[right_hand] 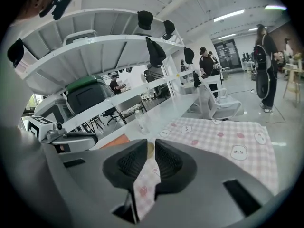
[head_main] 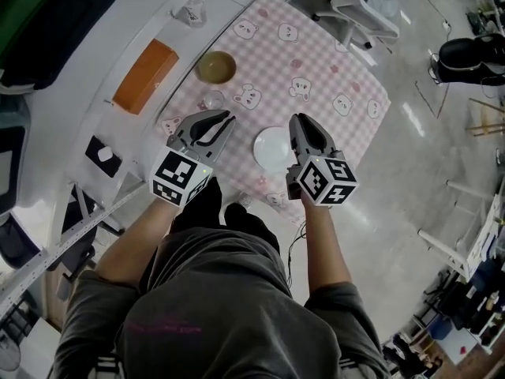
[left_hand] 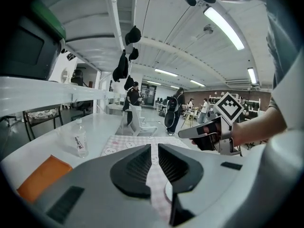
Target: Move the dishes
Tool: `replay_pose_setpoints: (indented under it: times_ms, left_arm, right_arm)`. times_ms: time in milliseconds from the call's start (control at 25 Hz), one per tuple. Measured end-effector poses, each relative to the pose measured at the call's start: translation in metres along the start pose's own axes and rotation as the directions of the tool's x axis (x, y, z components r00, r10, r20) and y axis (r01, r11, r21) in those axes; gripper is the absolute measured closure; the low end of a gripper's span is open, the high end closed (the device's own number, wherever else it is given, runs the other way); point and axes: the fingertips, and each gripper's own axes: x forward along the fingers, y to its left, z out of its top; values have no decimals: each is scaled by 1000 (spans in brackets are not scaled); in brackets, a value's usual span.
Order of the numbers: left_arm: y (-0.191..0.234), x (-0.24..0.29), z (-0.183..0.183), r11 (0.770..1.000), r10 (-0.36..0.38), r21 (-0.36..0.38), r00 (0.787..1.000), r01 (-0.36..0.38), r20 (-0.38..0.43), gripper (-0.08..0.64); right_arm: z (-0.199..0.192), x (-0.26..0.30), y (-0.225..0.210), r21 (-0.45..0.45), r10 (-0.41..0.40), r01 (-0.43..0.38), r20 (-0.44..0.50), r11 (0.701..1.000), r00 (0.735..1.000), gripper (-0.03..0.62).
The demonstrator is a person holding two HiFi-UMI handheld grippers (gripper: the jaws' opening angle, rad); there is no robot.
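Though bottle (left_hand: 81,144) label is illegible | left gripper (head_main: 226,119), right gripper (head_main: 301,120): jaws ajar

Round white plate (head_main: 271,148): right rim is concealed behind the right gripper (head_main: 304,120). Small clear glass cup (head_main: 211,100) on the pink checked tablecloth (head_main: 347,77): contents too small to determine.

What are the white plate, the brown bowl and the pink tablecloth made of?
Round white plate: smooth, glossy, probably ceramic or melamine. Olive-brown round bowl: smooth sheen, likely glazed ceramic. Pink checked tablecloth with bears: matte, lies flat, cloth or vinyl; can't tell.
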Motion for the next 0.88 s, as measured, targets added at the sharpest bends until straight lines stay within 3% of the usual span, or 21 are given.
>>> replay_pose_setpoints:
  times_ms: [440, 880]
  left_arm:
    - [105, 4, 1, 994, 71, -77, 997, -72, -19, 515]
    - [176, 26, -45, 975, 123, -172, 986, -141, -111, 515]
  right_arm:
    - [3, 93, 16, 10, 22, -22, -79, 1000, 997, 540]
    - [-5, 173, 20, -3, 66, -67, -159, 998, 985, 540]
